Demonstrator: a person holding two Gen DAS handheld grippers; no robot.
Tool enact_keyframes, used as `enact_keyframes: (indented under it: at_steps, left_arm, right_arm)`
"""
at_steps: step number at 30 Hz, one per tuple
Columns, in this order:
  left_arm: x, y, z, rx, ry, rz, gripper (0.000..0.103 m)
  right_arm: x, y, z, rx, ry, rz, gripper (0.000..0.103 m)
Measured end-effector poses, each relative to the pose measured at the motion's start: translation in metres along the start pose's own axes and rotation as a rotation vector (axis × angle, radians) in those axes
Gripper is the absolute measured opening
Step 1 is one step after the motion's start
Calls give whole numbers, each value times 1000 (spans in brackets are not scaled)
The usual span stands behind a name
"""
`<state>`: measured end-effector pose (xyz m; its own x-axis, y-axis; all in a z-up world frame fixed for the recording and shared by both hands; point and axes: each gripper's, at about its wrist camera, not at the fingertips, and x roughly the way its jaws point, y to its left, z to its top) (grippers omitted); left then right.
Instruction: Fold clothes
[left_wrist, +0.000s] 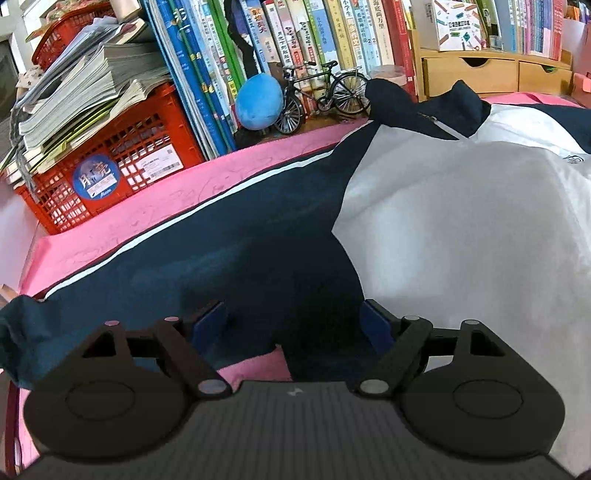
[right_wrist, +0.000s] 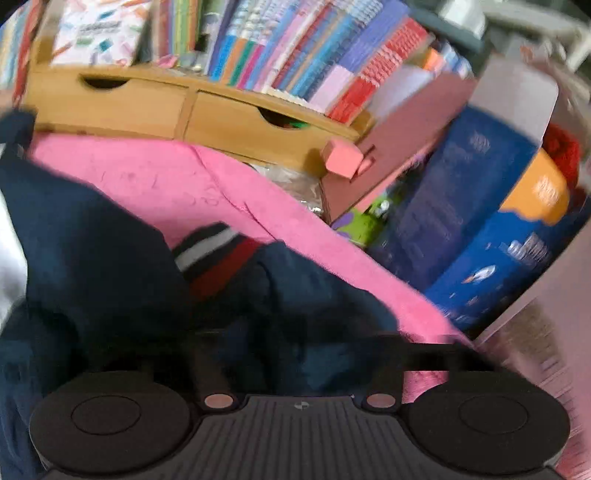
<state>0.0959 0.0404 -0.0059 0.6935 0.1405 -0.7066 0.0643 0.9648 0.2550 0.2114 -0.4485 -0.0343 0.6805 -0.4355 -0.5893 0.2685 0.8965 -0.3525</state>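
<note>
Mostly the blur hides the right gripper (right_wrist: 295, 354): its fingertips are buried in the navy and white jacket (left_wrist: 424, 229) on the pink table (left_wrist: 147, 218), clenched, on what I cannot tell. Left gripper (left_wrist: 295, 325) stands released over a navy sleeve.

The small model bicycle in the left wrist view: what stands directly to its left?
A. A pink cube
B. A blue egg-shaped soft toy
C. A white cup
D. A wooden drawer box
B: the blue egg-shaped soft toy sits beside the front wheel of the model bicycle, on the picture's left, in front of the row of books.
</note>
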Motion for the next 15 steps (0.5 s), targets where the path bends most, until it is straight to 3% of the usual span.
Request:
enact_keyframes:
  at_steps: [1,2,6,7,8,10,12,15]
  left_arm:
    - [-1,0,-1,-1,1,3,84]
    - [-2,1,-2,-1,2,6,85]
    - [-10,5,-8,-11,10,8,85]
    - [-13,7,-10,-17,13,2,84]
    - [-17,9,-12,-33,20,-16,84]
    - [-28,16,-18,-76,28,-71,85]
    - [-39,23,-24,-112,40,-132,87]
    - [-53,34,-35,-161,77,-214,90]
  right_arm:
    - [-4,-8,2,57,-15,-35,7]
    - [-15,-17,4,93,-76,-123,7]
    - [-54,-50,-1,99,-291,-549,9]
    - [-58,-59,-4,79,-294,-627,21]
    - [-60,-67,-8,66,-274,-663,46]
    - [-71,-79,-20,63,-246,-609,80]
    - [-95,-88,-41,109,-271,-372,80]
    - [-130,-91,-74,195,-235,19,81]
